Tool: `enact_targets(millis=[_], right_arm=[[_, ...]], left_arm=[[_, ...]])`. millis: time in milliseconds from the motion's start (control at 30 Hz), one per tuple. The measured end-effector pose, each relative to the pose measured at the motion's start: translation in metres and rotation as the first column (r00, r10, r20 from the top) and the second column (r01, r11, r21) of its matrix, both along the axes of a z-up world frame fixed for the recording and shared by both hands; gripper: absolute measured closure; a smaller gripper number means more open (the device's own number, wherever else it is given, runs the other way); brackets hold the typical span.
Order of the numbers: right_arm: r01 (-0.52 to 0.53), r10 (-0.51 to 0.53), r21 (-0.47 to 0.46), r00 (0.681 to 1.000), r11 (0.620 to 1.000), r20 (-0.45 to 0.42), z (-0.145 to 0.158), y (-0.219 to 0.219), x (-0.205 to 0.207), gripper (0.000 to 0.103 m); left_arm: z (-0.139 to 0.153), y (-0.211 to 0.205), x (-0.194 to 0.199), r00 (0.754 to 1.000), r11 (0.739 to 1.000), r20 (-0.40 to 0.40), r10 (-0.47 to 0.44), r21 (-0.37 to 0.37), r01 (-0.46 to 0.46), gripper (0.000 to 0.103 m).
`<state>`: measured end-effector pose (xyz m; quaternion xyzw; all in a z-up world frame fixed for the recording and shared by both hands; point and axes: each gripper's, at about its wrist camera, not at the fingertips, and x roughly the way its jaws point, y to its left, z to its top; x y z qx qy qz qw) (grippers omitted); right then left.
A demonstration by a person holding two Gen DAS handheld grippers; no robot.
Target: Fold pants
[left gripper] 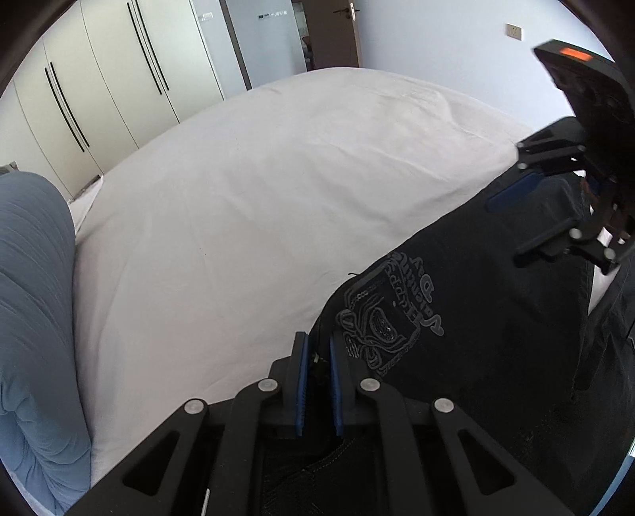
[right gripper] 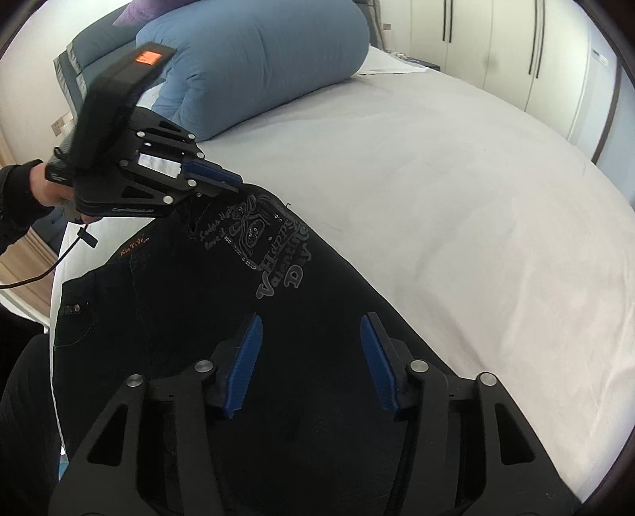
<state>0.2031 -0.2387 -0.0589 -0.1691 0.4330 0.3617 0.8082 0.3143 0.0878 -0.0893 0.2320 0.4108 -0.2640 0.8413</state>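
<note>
Black pants [left gripper: 476, 325] with a grey printed logo lie on the white bed sheet [left gripper: 258, 206]; they also show in the right wrist view [right gripper: 222, 317]. My left gripper [left gripper: 316, 345] is shut on the pants' edge next to the logo; it also shows in the right wrist view [right gripper: 234, 183]. My right gripper [right gripper: 311, 331] is open, its blue pads [right gripper: 248, 357] wide apart just above the black cloth. It also shows in the left wrist view [left gripper: 520, 222], open over the pants' far end.
A rolled blue duvet [right gripper: 258, 59] lies at the head of the bed and shows at the left [left gripper: 35, 317]. White wardrobes [left gripper: 99, 87] stand beyond the bed. A door [left gripper: 333, 31] is at the back.
</note>
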Motion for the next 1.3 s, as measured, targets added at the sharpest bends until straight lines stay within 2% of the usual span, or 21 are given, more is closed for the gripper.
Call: enact_targets(millis=[200, 267, 467, 600, 633, 667, 700, 767, 867, 1000, 1133, 1200, 1300], right_arm=[[-0.046, 0.053, -0.107, 0.997, 0.993, 0.057, -0.003, 0.031, 0.009, 0.061], [-0.068, 0.077, -0.121, 0.995, 0.99, 0.069, -0.002, 0.037, 0.013, 0.061], [-0.165, 0.166, -0.164, 0.986, 0.973, -0.008, -0.004, 0.053, 0.035, 0.061], [-0.238, 0.232, -0.218, 0.971, 0.946, -0.055, -0.008, 0.063, 0.04, 0.061], [-0.245, 0.237, -0.222, 0.97, 0.944, -0.06, -0.007, 0.064, 0.041, 0.064], [-0.245, 0.236, -0.219, 0.969, 0.944, -0.067, -0.006, 0.064, 0.042, 0.072], [-0.242, 0.231, -0.211, 0.97, 0.947, -0.073, -0.004, 0.066, 0.043, 0.073], [-0.236, 0.226, -0.199, 0.971, 0.951, -0.073, -0.001, 0.068, 0.041, 0.087], [-0.236, 0.228, -0.229, 0.972, 0.944, -0.064, -0.002, 0.071, 0.033, 0.097], [-0.149, 0.141, -0.161, 0.988, 0.976, -0.057, 0.011, 0.067, 0.028, 0.099], [-0.049, 0.04, -0.088, 0.994, 0.995, -0.099, 0.02, 0.056, 0.015, 0.099], [0.014, -0.02, -0.05, 0.992, 0.999, -0.124, 0.022, 0.053, 0.006, 0.099], [0.129, -0.117, 0.054, 0.974, 0.99, -0.192, 0.024, 0.036, -0.006, 0.099]], left_arm=[[-0.001, 0.003, -0.029, 0.997, 1.0, 0.073, -0.024, 0.0, 0.024, 0.093], [-0.006, -0.011, -0.041, 0.995, 0.999, 0.096, -0.035, 0.008, 0.034, 0.093], [0.005, -0.024, -0.053, 0.982, 0.996, 0.171, -0.08, 0.045, 0.074, 0.093], [0.005, -0.025, -0.056, 0.979, 0.996, 0.184, -0.089, 0.048, 0.081, 0.093], [0.004, -0.024, -0.056, 0.98, 0.996, 0.181, -0.087, 0.049, 0.079, 0.093], [0.003, -0.022, -0.052, 0.98, 0.996, 0.178, -0.084, 0.046, 0.077, 0.093], [0.003, -0.022, -0.053, 0.981, 0.996, 0.176, -0.08, 0.043, 0.073, 0.093], [0.002, -0.02, -0.053, 0.982, 0.997, 0.173, -0.071, 0.033, 0.066, 0.093], [0.003, -0.02, -0.055, 0.983, 0.998, 0.173, -0.066, 0.028, 0.062, 0.093], [0.007, -0.017, -0.061, 0.983, 0.999, 0.178, -0.05, 0.022, 0.047, 0.093], [0.009, -0.013, -0.075, 0.983, 1.0, 0.182, -0.03, 0.013, 0.028, 0.093], [0.01, -0.012, -0.08, 0.983, 1.0, 0.181, -0.024, 0.012, 0.022, 0.093], [0.012, -0.01, -0.093, 0.984, 1.0, 0.178, -0.012, 0.004, 0.011, 0.093]])
